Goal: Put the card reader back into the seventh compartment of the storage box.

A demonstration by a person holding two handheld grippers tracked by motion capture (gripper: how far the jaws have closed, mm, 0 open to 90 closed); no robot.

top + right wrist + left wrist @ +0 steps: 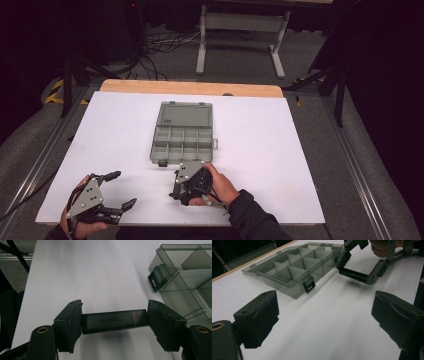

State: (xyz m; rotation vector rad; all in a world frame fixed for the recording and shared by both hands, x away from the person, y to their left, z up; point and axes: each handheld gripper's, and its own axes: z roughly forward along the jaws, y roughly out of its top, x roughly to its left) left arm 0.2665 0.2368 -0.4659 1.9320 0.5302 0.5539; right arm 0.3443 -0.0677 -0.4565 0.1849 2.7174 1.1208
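Dark grey, the USB stick [113, 321] sat clamped end to end in the right claw [115, 322], just above the white worktop [260, 135] beside the open compartment box [182, 137]. The left claw [122, 190] gaped wide, holding nothing.

A dark grey, slim rectangular USB stick [113, 321] with upside-down lettering on its side lies level and crosswise between the right gripper's [114, 322] jaws, clamped end to end, just above the white counter [87, 277].
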